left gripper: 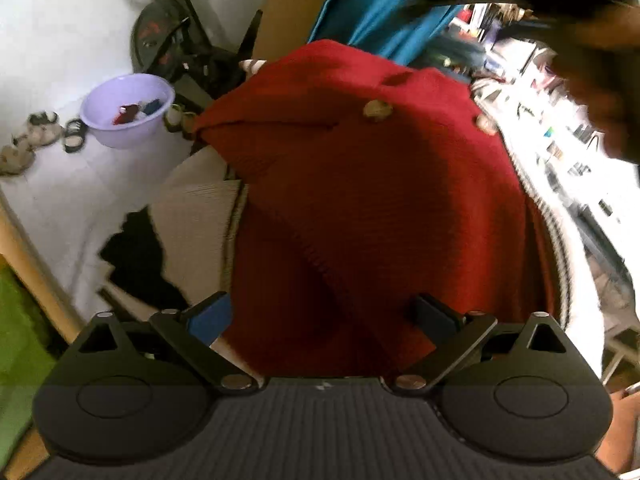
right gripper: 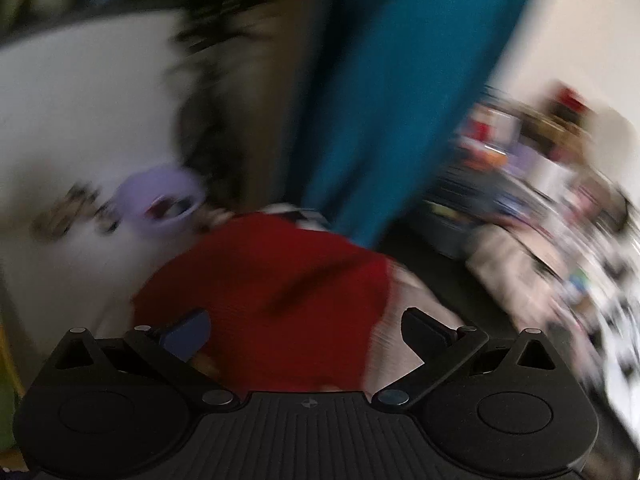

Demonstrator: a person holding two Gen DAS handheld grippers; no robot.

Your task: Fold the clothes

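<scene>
Red ribbed knit cardigan (left gripper: 360,184) with pale buttons (left gripper: 377,110), heaped on a beige folded garment (left gripper: 196,232) atop a round table (left gripper: 558,240); seen again, blurred, in the right wrist view (right gripper: 272,300). Left tongs (left gripper: 324,318) spread wide and empty, poised over the near edge of the red knit, apparently to pick a hem for the first fold. Right tongs (right gripper: 304,330) likewise released, gripping nothing, hovering just beside the same garment; heavy blur suggests motion. Black cloth (left gripper: 140,260) lying at the left of the beige piece. Lilac basin (left gripper: 126,110) on the white floor beyond, well apart. Teal curtain (right gripper: 384,100) hanging behind. Folding judged barely begun: cardigan bunched, not flattened.
</scene>
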